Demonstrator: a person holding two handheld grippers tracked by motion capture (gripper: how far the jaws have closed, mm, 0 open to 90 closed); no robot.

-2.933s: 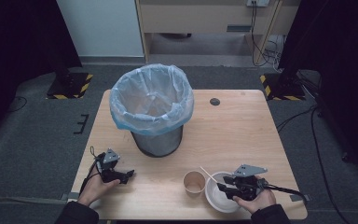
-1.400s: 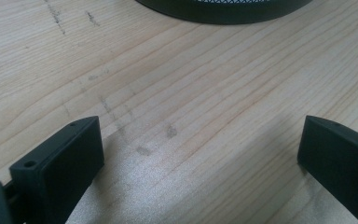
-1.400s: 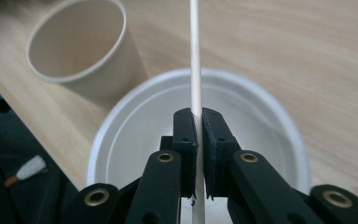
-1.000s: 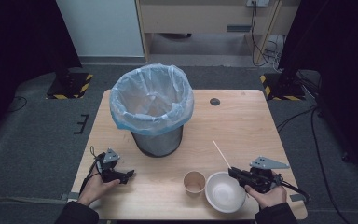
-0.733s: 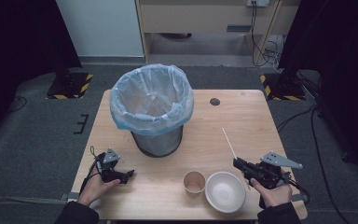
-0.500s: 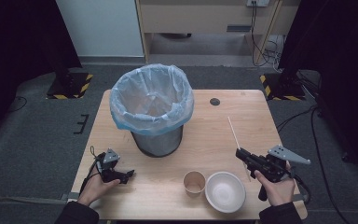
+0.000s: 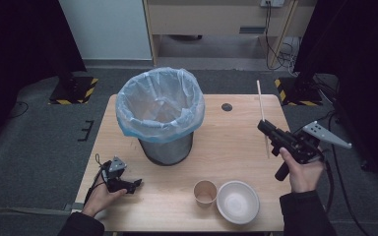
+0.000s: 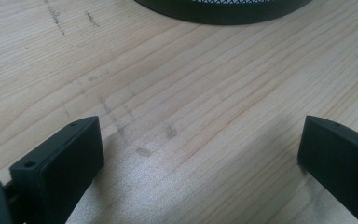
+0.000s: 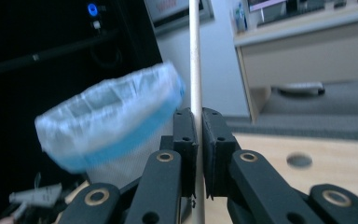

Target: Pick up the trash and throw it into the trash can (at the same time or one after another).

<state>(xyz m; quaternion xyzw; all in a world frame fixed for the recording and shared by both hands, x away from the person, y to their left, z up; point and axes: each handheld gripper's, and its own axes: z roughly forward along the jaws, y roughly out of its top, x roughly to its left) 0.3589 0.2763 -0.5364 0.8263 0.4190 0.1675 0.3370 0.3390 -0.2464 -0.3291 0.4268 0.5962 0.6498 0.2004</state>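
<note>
My right gripper (image 7: 265, 126) is raised over the table's right side, shut on a thin wooden stick (image 7: 261, 103) that stands nearly upright; in the right gripper view the stick (image 9: 195, 56) runs up between the closed jaws of the gripper (image 9: 199, 140). A dark mesh bin with a pale blue bag (image 7: 160, 110) stands left of it on the table. A white bowl (image 7: 237, 202) and a small paper cup (image 7: 204, 191) sit near the front edge. My left gripper (image 7: 137, 184) rests on the table at the front left, its jaws wide apart over bare wood (image 8: 200, 144).
The wooden table (image 7: 231, 137) has a round cable hole (image 7: 227, 106) at the back right. The bin's base (image 8: 223, 7) lies just beyond the left jaws. A cabinet and cables stand behind the table; dark curtains flank it.
My right gripper has lifted the stick out of the bowl and carried it up and away toward the table's right side, turning it upright. The left gripper has stayed put.
</note>
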